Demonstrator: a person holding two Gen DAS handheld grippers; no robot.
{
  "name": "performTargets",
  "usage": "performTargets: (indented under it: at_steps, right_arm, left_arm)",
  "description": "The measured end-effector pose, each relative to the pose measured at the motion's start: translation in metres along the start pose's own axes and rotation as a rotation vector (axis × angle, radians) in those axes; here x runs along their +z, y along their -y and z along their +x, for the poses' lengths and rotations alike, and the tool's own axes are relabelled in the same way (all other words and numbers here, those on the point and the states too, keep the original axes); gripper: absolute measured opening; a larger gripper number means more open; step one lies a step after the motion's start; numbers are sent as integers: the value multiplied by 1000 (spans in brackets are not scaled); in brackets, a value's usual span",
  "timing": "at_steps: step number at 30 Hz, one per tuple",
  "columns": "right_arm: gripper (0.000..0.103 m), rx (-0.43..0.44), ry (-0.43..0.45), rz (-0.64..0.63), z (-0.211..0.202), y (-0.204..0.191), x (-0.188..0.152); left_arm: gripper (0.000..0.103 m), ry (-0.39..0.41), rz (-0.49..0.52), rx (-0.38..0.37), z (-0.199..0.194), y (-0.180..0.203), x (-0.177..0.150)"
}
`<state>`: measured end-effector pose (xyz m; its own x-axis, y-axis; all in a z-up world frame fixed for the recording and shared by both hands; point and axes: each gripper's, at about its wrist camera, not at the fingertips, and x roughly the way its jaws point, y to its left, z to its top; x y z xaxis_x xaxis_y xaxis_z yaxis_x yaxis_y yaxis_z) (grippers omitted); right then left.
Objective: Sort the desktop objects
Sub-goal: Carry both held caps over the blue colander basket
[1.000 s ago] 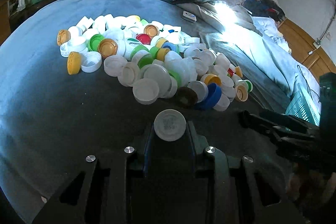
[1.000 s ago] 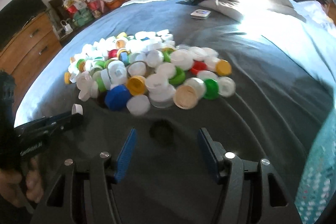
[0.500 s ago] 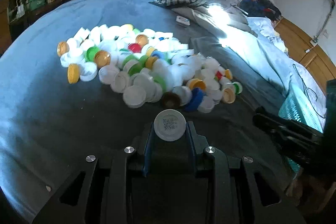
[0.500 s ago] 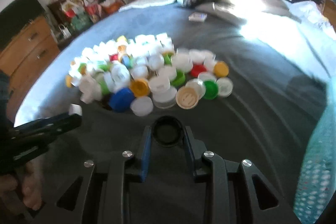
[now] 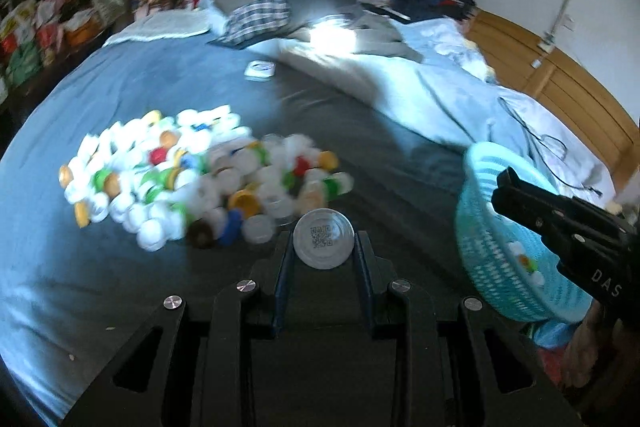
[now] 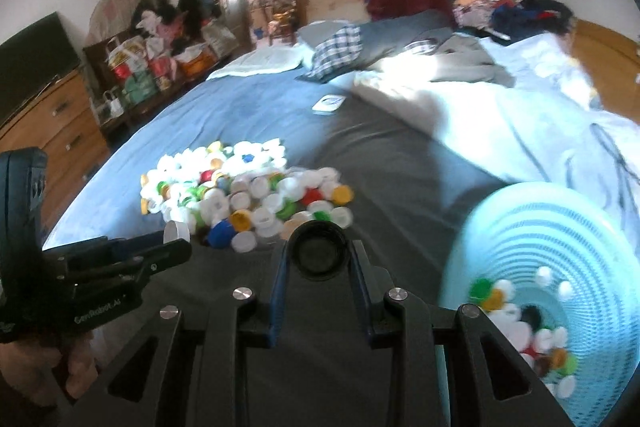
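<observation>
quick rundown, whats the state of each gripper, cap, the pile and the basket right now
left gripper: shut on the grey cap
grey cap: clamped, flat face with a printed code towards the camera
right gripper: shut on the black cap
black cap: clamped, hollow side towards the camera
cap pile: loose heap on the bed
basket: open, tilted, some caps inside

I read "DAS" on the right gripper (image 5: 568, 231), and what looks like "GenRobot.AI" on the left gripper (image 6: 100, 311). The white cap (image 5: 323, 239) carries a QR code.
</observation>
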<state>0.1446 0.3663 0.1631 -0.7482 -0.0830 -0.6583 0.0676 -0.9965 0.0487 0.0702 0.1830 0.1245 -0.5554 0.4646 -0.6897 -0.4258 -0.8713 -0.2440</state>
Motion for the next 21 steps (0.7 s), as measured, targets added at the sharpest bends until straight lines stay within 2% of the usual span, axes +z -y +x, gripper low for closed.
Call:
performTargets:
  at_steps: [14,21]
  right_arm:
    - [32,-163,75,109,-72,89,-6]
    - [32,-221,83,169,-97,131,-14]
  left_arm:
    - [25,27,192,-144,4,131,30]
    - [25,6,281,-171,17,192,37]
